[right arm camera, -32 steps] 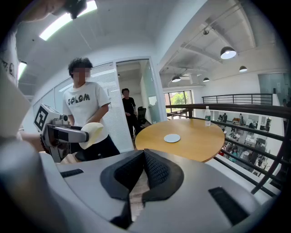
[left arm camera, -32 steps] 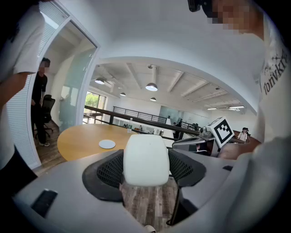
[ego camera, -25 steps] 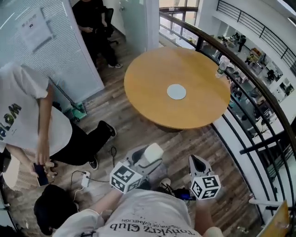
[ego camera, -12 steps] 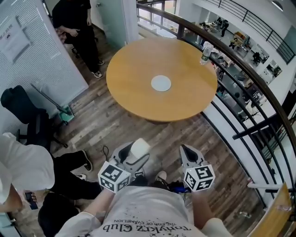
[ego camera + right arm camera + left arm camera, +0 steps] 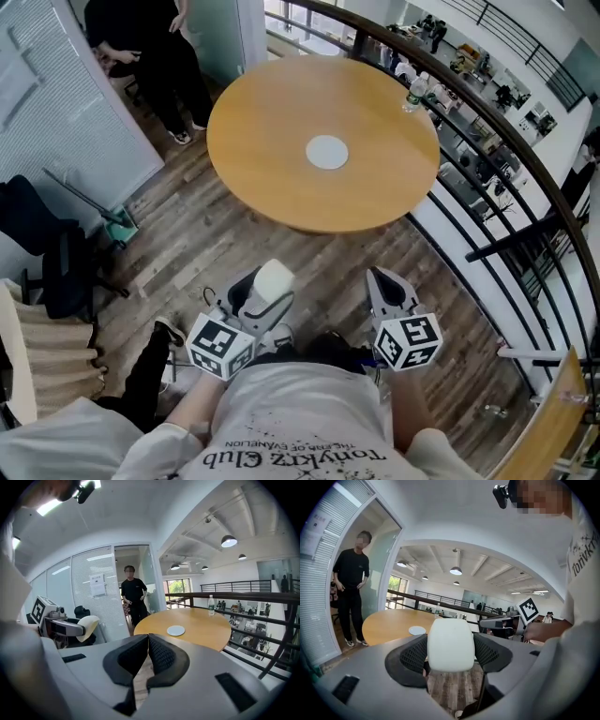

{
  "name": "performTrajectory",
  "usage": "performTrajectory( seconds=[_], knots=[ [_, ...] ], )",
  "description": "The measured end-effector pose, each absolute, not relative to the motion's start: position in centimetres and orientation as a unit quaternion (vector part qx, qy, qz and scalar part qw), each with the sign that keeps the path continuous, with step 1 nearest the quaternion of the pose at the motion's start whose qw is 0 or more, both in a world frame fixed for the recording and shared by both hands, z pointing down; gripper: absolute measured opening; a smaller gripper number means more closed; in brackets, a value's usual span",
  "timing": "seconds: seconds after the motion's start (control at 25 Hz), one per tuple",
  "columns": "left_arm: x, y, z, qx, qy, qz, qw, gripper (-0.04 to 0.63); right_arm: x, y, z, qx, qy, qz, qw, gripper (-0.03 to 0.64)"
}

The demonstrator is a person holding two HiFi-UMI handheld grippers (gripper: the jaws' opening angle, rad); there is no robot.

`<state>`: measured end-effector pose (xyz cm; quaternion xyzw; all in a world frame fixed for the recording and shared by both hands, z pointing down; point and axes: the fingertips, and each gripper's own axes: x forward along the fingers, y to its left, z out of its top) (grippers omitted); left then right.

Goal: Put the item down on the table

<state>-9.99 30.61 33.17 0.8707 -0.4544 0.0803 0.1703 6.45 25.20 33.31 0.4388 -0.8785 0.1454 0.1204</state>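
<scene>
Closest in, a person in a white shirt (image 5: 300,412) holds both grippers low in front of the body, over the wood floor (image 5: 197,234), each with its marker cube (image 5: 219,344) toward the chest. The left gripper (image 5: 266,292) is clamped on the item (image 5: 275,278), a pale, rounded block that fills the gap between the two black ribbed pads (image 5: 412,656). It is held up in the air, short of the table and not touching it. The right gripper (image 5: 385,278) sits just beside the left, about level with it, its jaws pressed together with nothing between them. Past the grippers stands the round table (image 5: 272,122), its top bare wood apart from a small white disc (image 5: 327,152) near the middle and a bottle (image 5: 415,92) upright at the far right edge. A curved dark railing (image 5: 511,164) runs round behind the table on the right, with an open office floor (image 5: 469,66) below it. Off to the left, a black chair (image 5: 52,248) stands by a wall with blinds (image 5: 56,103), and farther back a person in black (image 5: 141,42) stands near the table's far left side.
</scene>
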Motion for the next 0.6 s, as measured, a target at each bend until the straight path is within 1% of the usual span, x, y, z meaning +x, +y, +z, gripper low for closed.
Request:
performTrajectory(
  seconds=[0.36,0.6],
  knots=[
    [-11.2,26.8,34.4,0.868,-0.454,0.078,0.184,0.316,5.4,21.2,34.7,0.435,-0.878,0.155,0.124,0.025],
    [-9.8,20.8,35.0,0.859,-0.468,0.081,0.189,0.316,6.6,14.3,35.5,0.423,-0.884,0.157,0.119,0.025]
  ],
)
